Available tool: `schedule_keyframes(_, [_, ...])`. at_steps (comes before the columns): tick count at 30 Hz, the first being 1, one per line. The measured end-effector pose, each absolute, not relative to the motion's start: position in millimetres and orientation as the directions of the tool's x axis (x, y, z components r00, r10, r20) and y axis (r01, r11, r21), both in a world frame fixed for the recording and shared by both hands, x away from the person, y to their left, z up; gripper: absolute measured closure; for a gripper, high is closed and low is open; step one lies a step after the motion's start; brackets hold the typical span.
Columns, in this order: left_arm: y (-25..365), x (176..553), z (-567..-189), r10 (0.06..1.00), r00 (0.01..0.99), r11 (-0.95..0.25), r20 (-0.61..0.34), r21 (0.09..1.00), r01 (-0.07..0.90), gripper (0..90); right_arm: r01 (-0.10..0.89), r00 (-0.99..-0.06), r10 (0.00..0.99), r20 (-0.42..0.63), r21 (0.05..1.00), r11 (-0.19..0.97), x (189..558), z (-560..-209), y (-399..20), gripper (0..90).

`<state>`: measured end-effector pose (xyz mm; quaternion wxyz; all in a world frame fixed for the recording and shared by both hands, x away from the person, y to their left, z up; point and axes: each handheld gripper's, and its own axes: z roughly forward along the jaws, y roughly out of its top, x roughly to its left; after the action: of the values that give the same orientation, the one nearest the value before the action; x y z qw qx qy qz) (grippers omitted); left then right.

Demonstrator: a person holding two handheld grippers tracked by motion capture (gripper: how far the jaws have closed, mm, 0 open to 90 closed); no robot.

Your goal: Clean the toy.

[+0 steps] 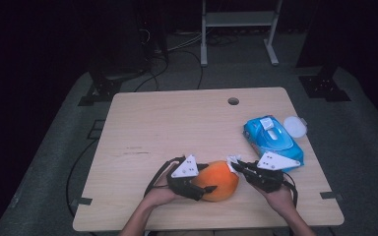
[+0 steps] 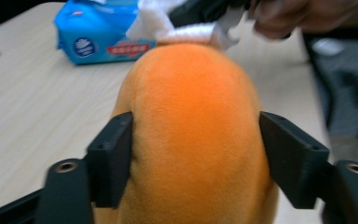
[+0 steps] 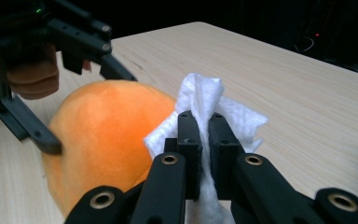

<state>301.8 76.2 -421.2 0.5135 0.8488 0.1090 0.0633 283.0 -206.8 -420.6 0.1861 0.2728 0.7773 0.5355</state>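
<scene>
Held the soft orange toy (image 2: pixel 191 93) between the jaws of the left claw (image 2: pixel 196 158), pinched the white wipe (image 3: pixel 200 93) in the right claw (image 3: pixel 204 135) against its far end; might have popped loose under a hard rub.

The soft, rounded plush toy (image 1: pixel 220 180) is a plain, even orange with no pattern on it. The crumpled wet wipe (image 3: pixel 205 105) is white. The soft plastic pack of wipes (image 1: pixel 271 139) is bright blue, with a white flap on top (its side shows a round dark-blue mark and a red strip of print). Both grippers (image 1: pixel 193 182) (image 1: pixel 248 172) are black with pale grey plates. The flat wooden table (image 1: pixel 177 123) is pale beige, faintly grained.
</scene>
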Motion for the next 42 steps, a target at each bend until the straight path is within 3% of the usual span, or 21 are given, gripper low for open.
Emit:
schedule_keyframes(4, [81.4,311.9,-421.9,0.286,0.953,-0.424,-0.103,0.878,0.222,15.5,0.209,-0.808,0.59,-0.005,0.933,0.294,277.0,-418.7,-206.4,84.7])
schedule_keyframes(10, [80.1,307.3,-424.7,0.282,0.957,-0.459,-0.066,0.867,0.195,31.6,0.206,-0.803,0.596,-0.015,0.932,0.3,276.8,-417.7,-206.0,84.7])
schedule_keyframes(17, [82.4,306.9,-426.6,0.263,0.963,-0.46,-0.059,0.87,0.179,31.7,0.274,-0.77,0.637,0.016,0.911,0.308,281.3,-426.6,-221.5,84.7])
schedule_keyframes(25, [78.6,303.1,-426.0,0.254,0.967,-0.476,-0.033,0.865,0.155,32.0,0.225,-0.802,0.597,0.014,0.933,0.281,274.5,-412.8,-206.7,84.7])
schedule_keyframes(30, [76.7,302.7,-425.9,0.259,0.965,-0.472,-0.036,0.867,0.159,32.2,0.268,-0.789,0.614,0.029,0.915,0.3,276.7,-419.7,-216.7,84.7])
schedule_keyframes(35, [69.4,299.4,-423.4,0.264,0.964,-0.481,-0.013,0.865,0.144,31.3,0.276,-0.805,0.59,0.067,0.922,0.273,271.8,-415.3,-213.6,84.7])
schedule_keyframes(39, [64.8,295.9,-421.6,0.256,0.967,-0.49,0.001,0.862,0.129,29.7,0.216,-0.838,0.545,0.014,0.926,0.309,266.0,-406.0,-193.2,84.7])
schedule_keyframes(42, [70.2,299.9,-420.5,0.234,0.97,-0.446,-0.067,0.879,0.169,19.8,0.216,-0.845,0.535,0.006,0.919,0.331,264.9,-408.9,-194.7,84.7])
